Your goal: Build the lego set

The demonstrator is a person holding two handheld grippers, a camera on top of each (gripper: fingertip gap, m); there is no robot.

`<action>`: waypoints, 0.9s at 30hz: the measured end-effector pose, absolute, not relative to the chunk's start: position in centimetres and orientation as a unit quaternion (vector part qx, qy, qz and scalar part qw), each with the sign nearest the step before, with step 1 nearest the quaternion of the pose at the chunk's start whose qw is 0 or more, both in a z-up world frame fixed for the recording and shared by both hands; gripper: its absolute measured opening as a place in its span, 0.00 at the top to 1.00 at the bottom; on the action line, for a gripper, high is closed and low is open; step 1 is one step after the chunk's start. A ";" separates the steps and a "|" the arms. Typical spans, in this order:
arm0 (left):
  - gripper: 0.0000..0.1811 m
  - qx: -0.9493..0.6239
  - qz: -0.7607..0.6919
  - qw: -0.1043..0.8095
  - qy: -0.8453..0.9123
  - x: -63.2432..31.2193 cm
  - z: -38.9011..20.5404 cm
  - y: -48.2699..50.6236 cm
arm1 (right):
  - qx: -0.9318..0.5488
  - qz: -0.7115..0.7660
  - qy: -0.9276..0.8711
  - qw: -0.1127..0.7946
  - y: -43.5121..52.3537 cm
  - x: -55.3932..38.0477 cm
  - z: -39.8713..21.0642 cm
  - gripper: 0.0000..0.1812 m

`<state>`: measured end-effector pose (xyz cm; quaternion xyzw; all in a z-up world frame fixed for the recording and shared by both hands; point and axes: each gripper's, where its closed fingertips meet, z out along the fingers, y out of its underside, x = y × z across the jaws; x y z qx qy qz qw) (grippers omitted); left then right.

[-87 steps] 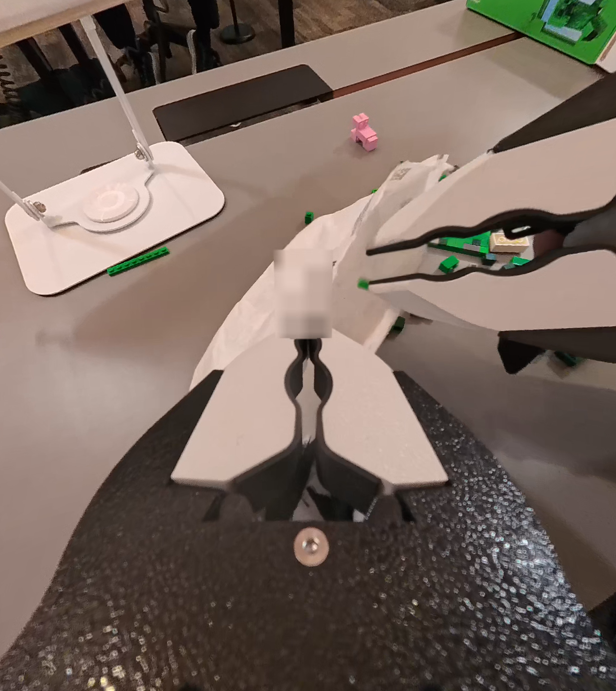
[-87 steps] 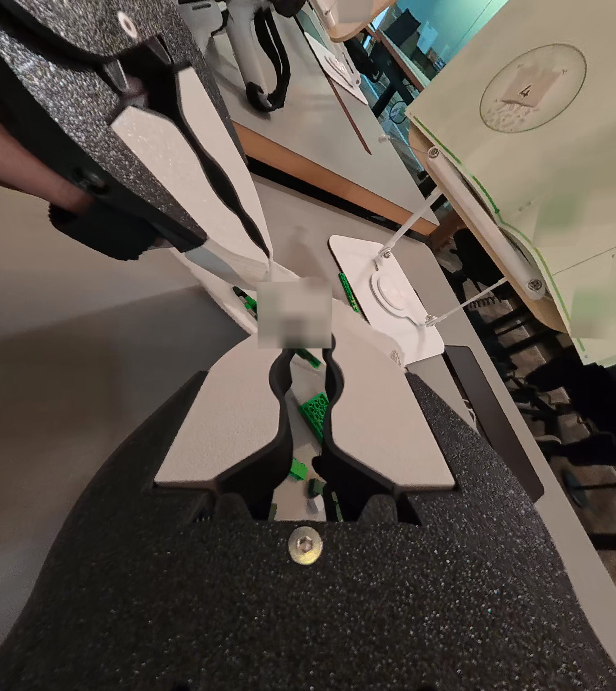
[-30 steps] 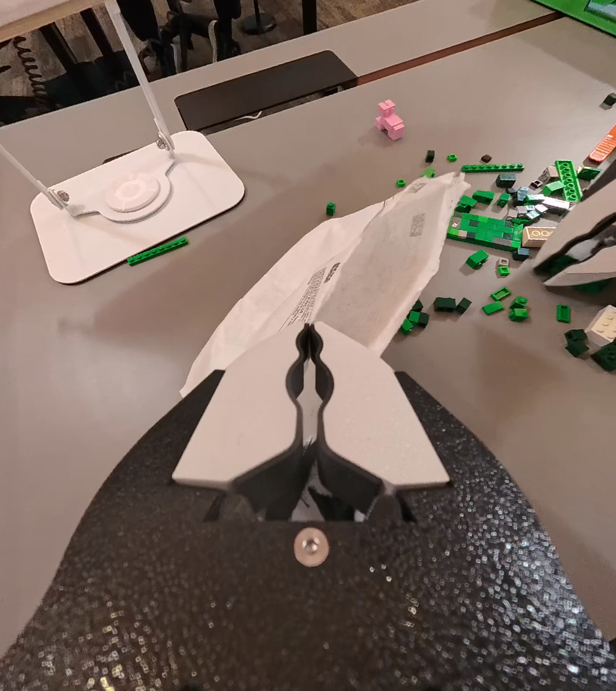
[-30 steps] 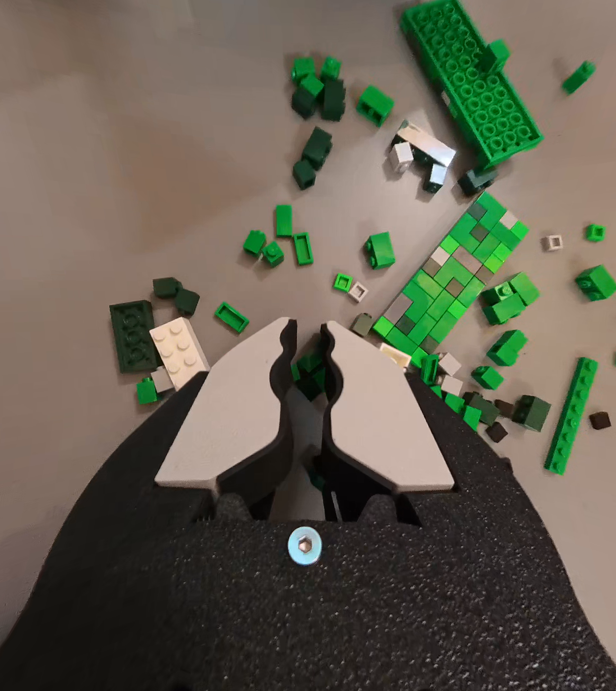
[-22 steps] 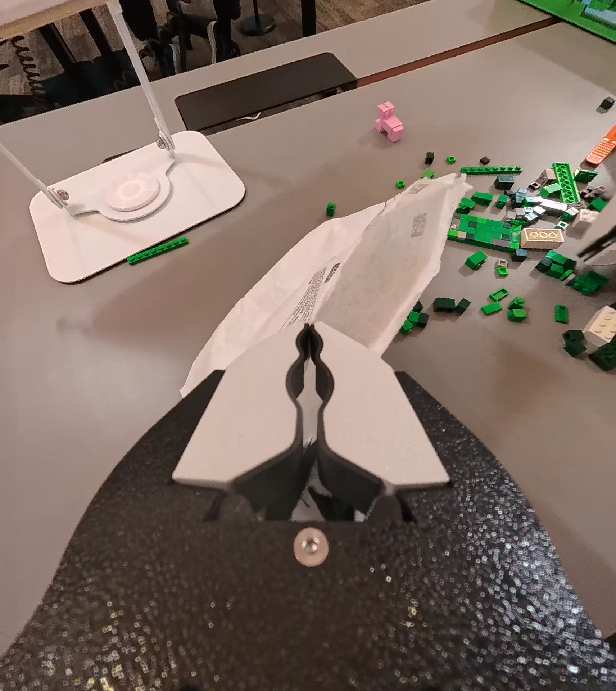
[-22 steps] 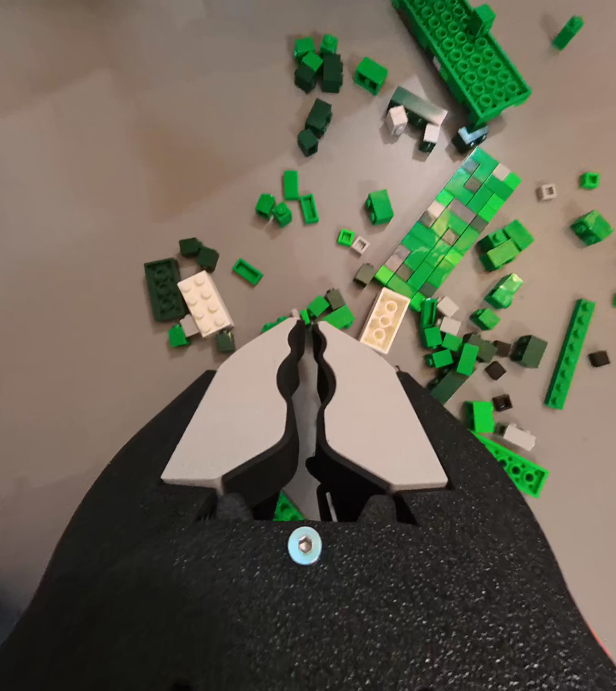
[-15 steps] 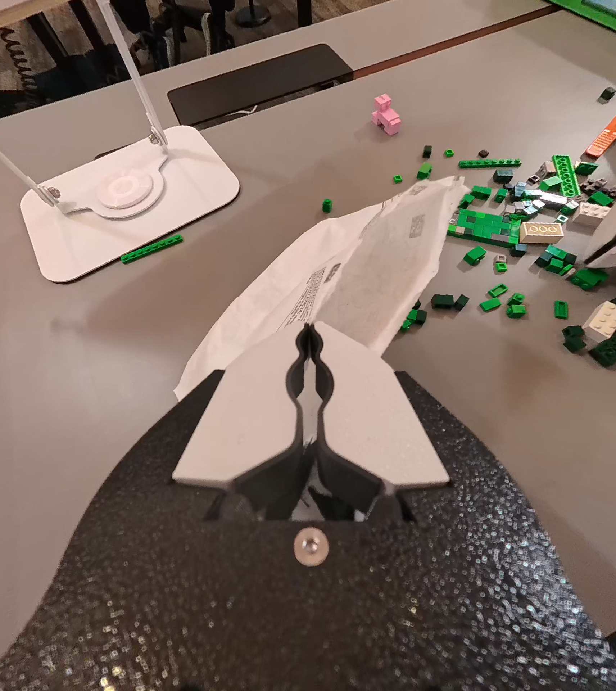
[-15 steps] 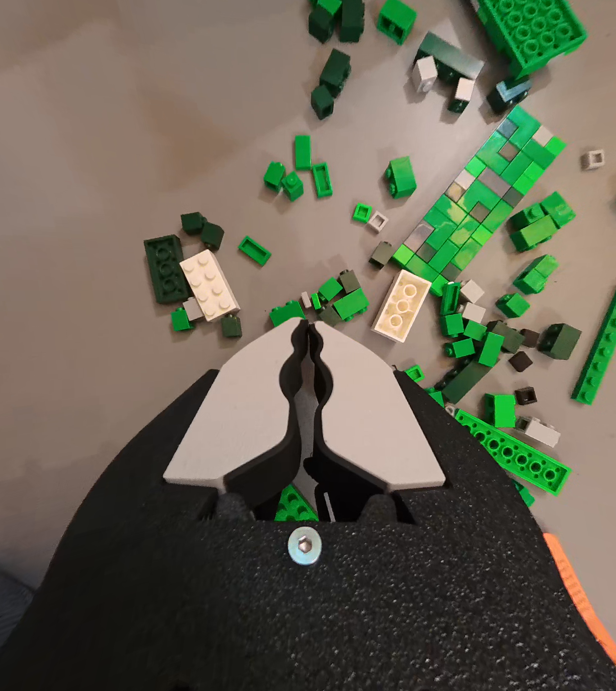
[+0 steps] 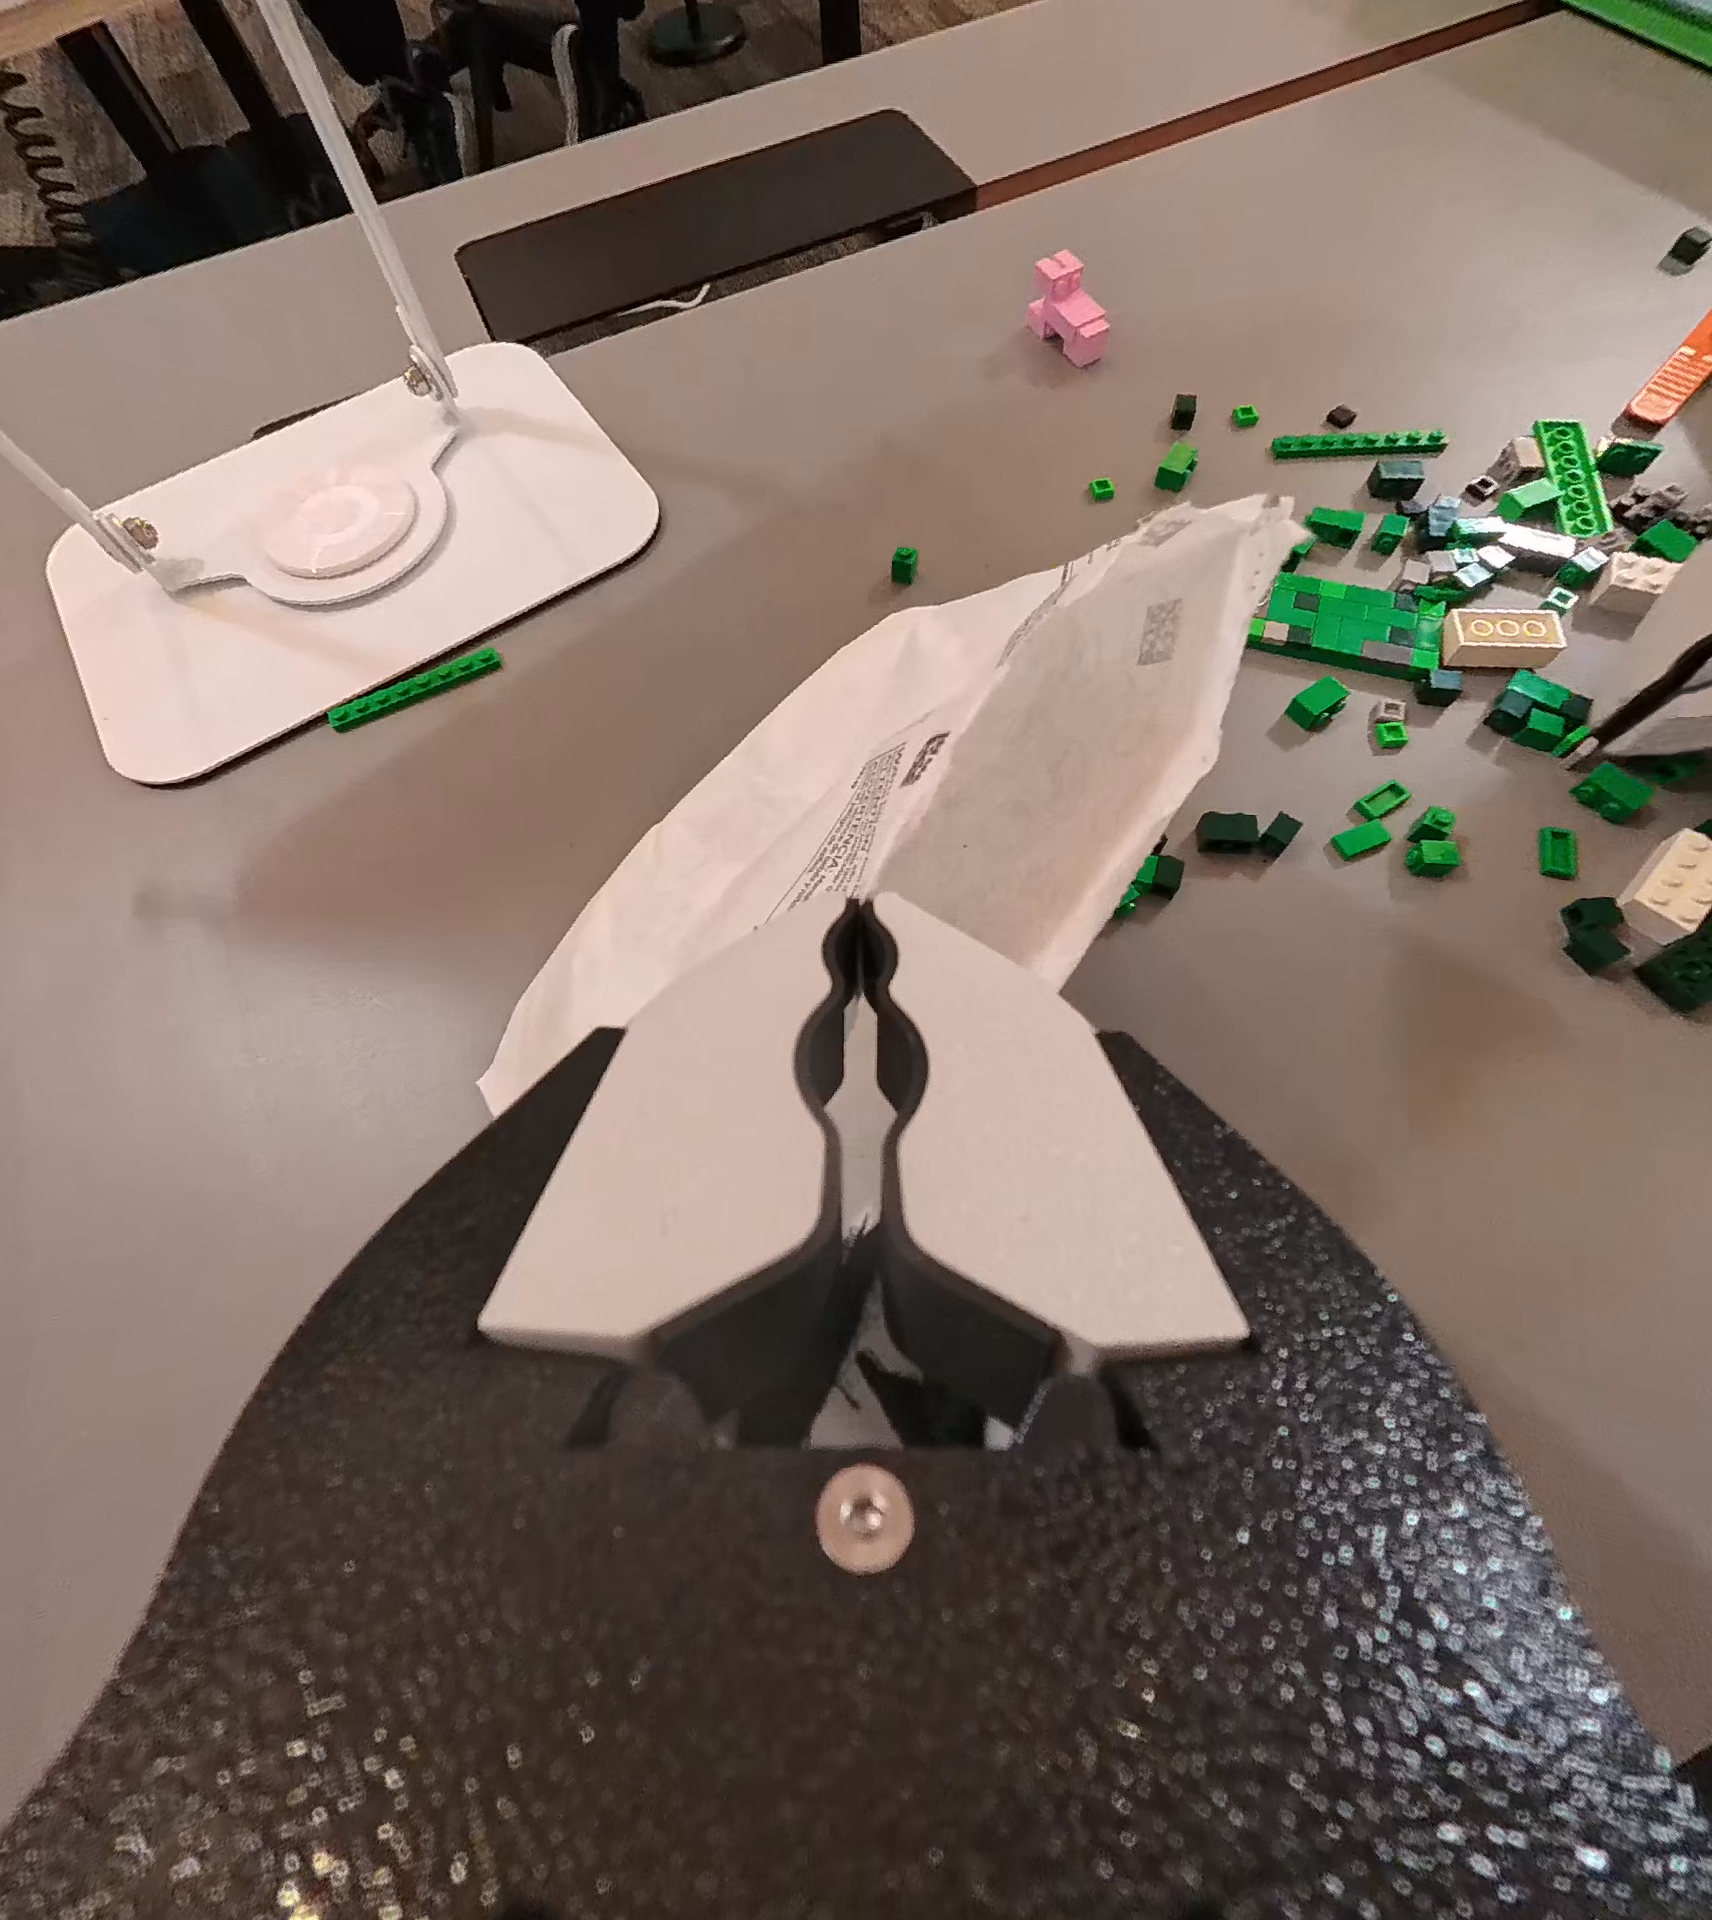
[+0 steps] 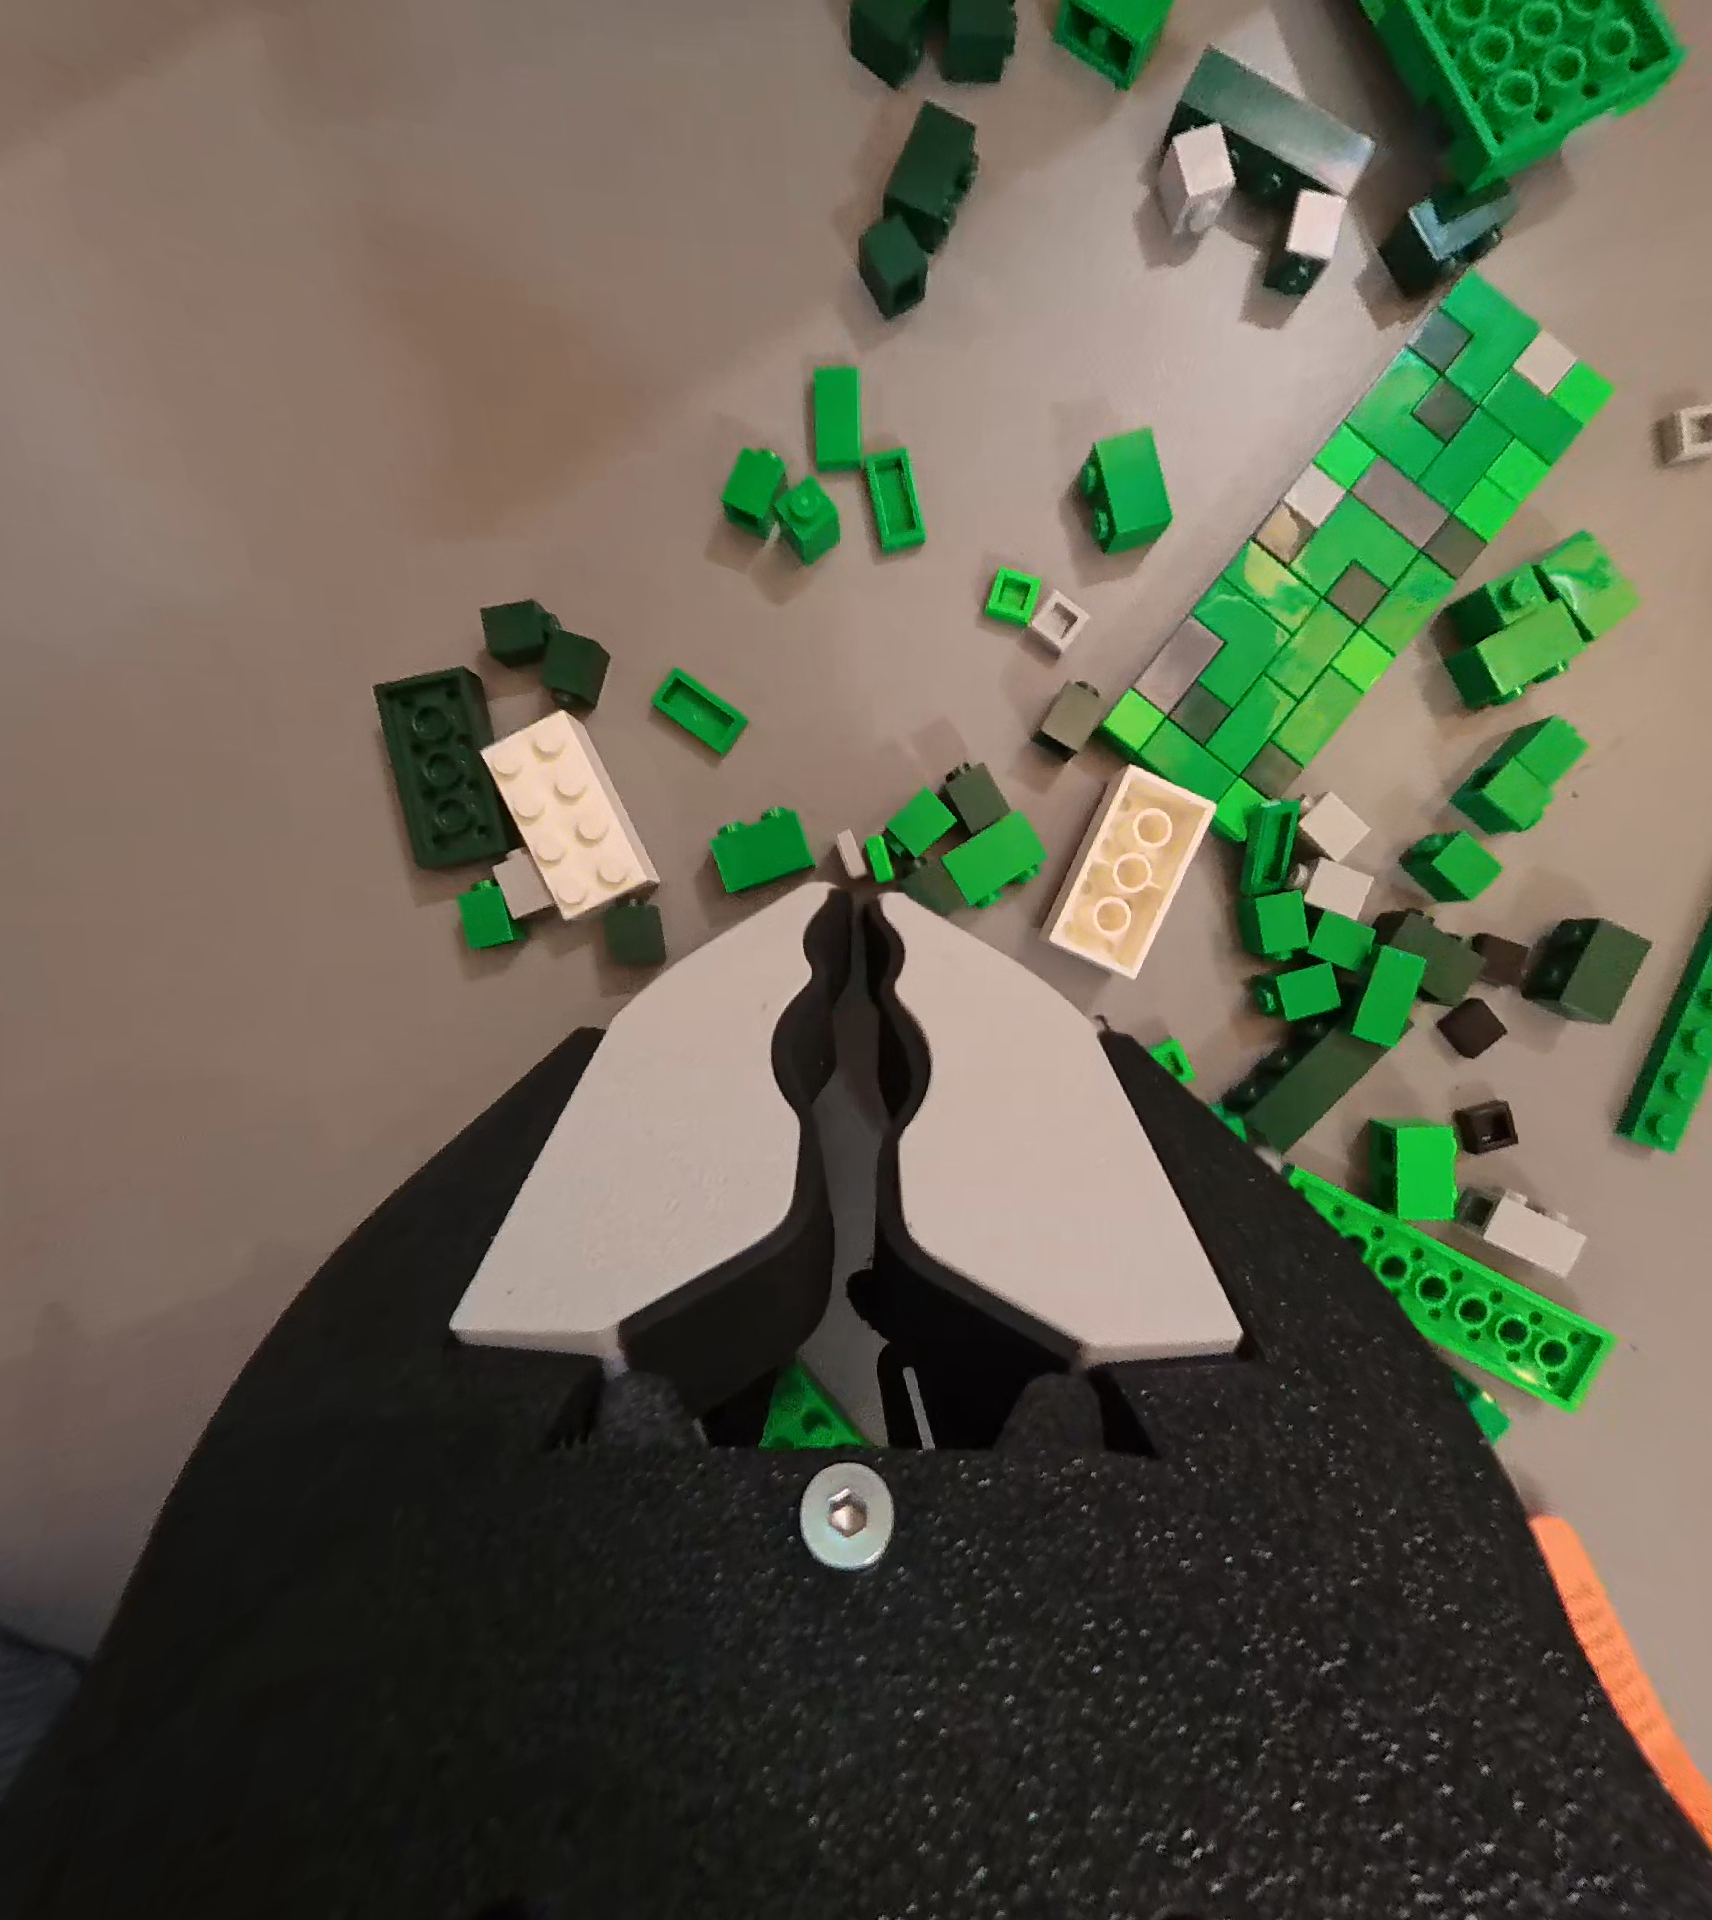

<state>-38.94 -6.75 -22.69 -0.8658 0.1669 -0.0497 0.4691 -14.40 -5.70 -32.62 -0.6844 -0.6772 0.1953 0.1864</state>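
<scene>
My left gripper [image 9: 860, 909] is shut on the rear end of a white paper bag [image 9: 1039, 727], whose torn mouth points at the brick pile. Loose green, dark green, grey and white bricks [image 9: 1434, 665] lie scattered on the grey table. My right gripper [image 10: 857, 899] is shut, tips just above small green bricks [image 10: 977, 847], nothing visibly between the fingers. It also shows at the right edge of the left wrist view [image 9: 1600, 743]. Nearby lie a tiled green plate [image 10: 1351, 582], a white 2x4 brick [image 10: 571, 816] and an upside-down cream brick [image 10: 1127, 873].
A white stand base [image 9: 343, 561] with a long green plate [image 9: 416, 688] beside it sits far left. A pink figure [image 9: 1070, 312], an orange separator tool [image 9: 1683, 364] and a black inset panel [image 9: 717, 208] lie farther back. A holed green plate [image 10: 1454, 1288] lies right of my right gripper. The right tips stand about 10 cm off the tiled green plate [image 10: 1351, 582]. My left wrist view [image 9: 1305, 605] looks at it from another angle.
My right gripper let go of the bag's mouth, swung down over the spilled bricks, closed its fingers and drew back a little. My left gripper keeps holding the bag.
</scene>
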 end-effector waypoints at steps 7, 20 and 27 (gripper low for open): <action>1.00 -0.867 -0.049 0.465 0.172 -38.7 -22.9 -6.8 | -0.669 0.184 -0.689 0.210 -5.4 -15.2 -32.7 0.96; 1.00 -0.866 -0.057 0.466 0.171 -38.4 -22.6 -6.9 | -0.628 0.203 -0.698 0.279 -5.6 -16.6 -29.9 0.98; 1.00 -0.871 -0.052 0.447 0.197 -36.4 -23.3 -6.9 | -0.519 0.231 -0.641 0.516 -7.6 -26.4 -19.6 0.98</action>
